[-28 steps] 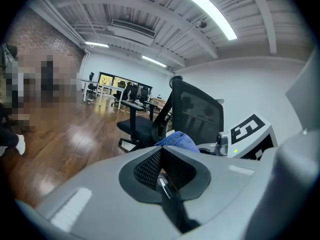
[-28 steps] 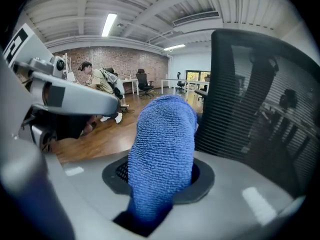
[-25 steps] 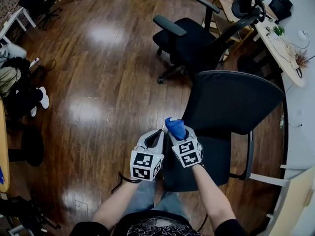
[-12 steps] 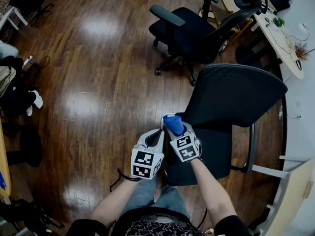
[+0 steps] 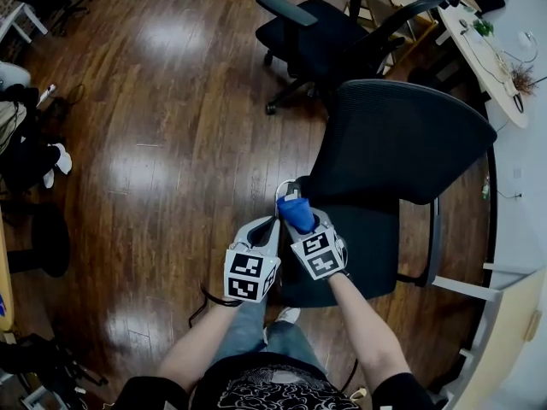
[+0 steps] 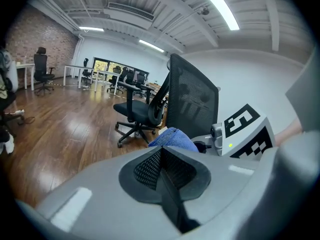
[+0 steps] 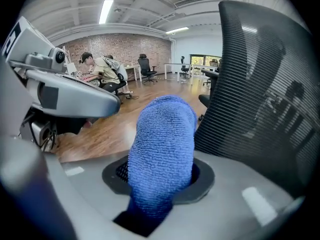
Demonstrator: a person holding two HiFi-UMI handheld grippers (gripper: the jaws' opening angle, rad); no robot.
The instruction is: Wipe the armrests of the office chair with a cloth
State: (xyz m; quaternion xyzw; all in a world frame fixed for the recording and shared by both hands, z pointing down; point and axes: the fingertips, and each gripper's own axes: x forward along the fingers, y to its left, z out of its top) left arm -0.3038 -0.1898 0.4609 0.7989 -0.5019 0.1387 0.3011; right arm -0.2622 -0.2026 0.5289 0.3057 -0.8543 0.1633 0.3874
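1. The right gripper is clamped on a blue cloth. The cloth stands up out of the jaws as a thick rolled bundle.
2. The left gripper has its jaws pressed together with nothing between them. It sits just to the left of the right gripper, almost touching it.
3. In the head view both grippers are held low in front of the person, with the marker cubes facing up.
4. The cloth is at the left front edge of the near office chair. It is just beside the lower corner of the chair's black mesh back and over the rim of the seat.
5. A pale piece shows at the cloth's tip, but whether the cloth touches an armrest on that side cannot be told.
6. The chair's other armrest runs along the far side of the seat, well apart from both grippers.
7. In the right gripper view the mesh back fills the right side, close to the cloth, and the left gripper's grey body crosses the upper left.
8. In the left gripper view the cloth peeks up just past the closed jaws, with the mesh back upright behind it.
9. A second chair, all black, stands farther off on the glossy wooden floor.
10. A pale surface carrying small plants runs along the right edge.
11. A seated person is at a desk in the background.
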